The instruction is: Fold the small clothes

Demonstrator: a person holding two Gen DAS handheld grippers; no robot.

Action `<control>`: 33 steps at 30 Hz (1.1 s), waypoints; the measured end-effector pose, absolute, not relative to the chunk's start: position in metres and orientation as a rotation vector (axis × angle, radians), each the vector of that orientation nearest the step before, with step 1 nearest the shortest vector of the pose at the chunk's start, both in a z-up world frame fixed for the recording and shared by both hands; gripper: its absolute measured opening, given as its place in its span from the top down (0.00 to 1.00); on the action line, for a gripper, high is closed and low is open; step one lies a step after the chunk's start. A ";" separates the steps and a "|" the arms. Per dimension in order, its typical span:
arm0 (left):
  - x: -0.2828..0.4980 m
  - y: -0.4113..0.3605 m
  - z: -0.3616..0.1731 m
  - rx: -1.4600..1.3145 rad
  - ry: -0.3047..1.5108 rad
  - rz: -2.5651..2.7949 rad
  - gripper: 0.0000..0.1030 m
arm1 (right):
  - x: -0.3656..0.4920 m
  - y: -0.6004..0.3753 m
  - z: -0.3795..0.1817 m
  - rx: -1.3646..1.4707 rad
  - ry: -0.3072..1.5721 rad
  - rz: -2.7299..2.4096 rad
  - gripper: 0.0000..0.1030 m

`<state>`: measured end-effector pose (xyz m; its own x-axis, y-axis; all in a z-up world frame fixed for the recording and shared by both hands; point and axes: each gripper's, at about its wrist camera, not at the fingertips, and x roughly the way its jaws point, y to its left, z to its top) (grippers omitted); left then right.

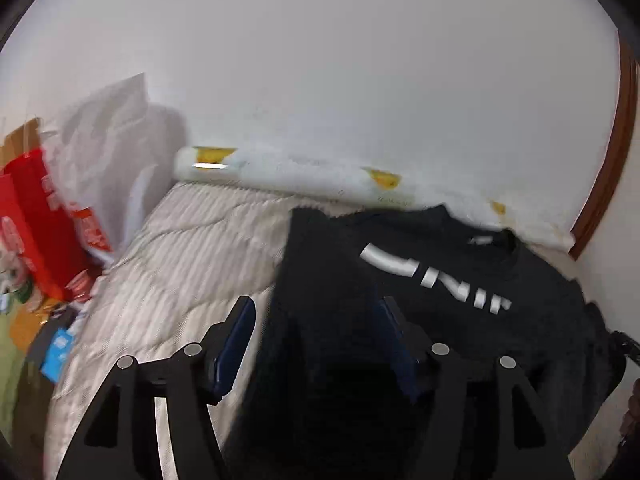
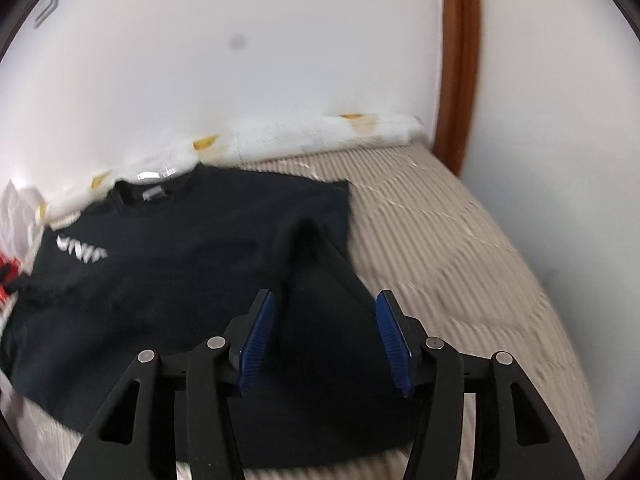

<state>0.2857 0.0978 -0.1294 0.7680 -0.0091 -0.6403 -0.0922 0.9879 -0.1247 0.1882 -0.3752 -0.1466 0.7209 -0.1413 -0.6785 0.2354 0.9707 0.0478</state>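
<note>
Through my left wrist camera, my left gripper (image 1: 316, 312) stands about half open with nothing pinched, hanging over the near left part of the black shirt (image 1: 400, 280). The shirt lies on the ribbed beige bed (image 1: 180, 260), collar toward the far wall, white lettering (image 1: 436, 276) (blurred) on its chest. Red bags (image 1: 36, 216) crowd the left.

Through my right wrist camera, my right gripper (image 2: 326, 312) is likewise parted and empty above the shirt's (image 2: 180, 260) near right edge, where a fold of cloth rises between the pads without touching them.
</note>
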 end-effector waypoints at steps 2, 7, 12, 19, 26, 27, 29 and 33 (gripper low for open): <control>0.267 0.109 -0.131 -0.160 0.706 0.058 0.41 | 0.168 -0.381 -0.151 0.127 0.752 -0.222 0.49; 0.213 0.143 -0.140 -0.235 0.750 0.081 0.41 | 0.128 -0.397 -0.164 0.176 0.779 -0.219 0.49; 0.174 0.149 -0.147 -0.272 0.795 0.077 0.41 | 0.099 -0.403 -0.169 0.224 0.775 -0.205 0.48; 0.141 0.140 -0.165 -0.379 0.846 -0.008 0.41 | 0.086 -0.398 -0.184 0.243 0.813 -0.159 0.45; 0.156 0.136 -0.167 -0.450 0.842 -0.033 0.38 | 0.098 -0.395 -0.194 0.286 0.844 -0.123 0.44; 0.159 0.135 -0.167 -0.449 0.840 -0.030 0.38 | 0.100 -0.395 -0.195 0.295 0.846 -0.121 0.44; 0.165 0.135 -0.167 -0.451 0.839 -0.028 0.39 | 0.103 -0.396 -0.196 0.316 0.845 -0.120 0.43; 0.175 0.135 -0.167 -0.445 0.836 -0.014 0.40 | 0.109 -0.399 -0.196 0.350 0.835 -0.124 0.42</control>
<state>0.1752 0.1346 -0.1668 0.6760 -0.1849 -0.7133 -0.1601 0.9080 -0.3872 0.1091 -0.3991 -0.1956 0.6679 0.0286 -0.7437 0.2437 0.9357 0.2549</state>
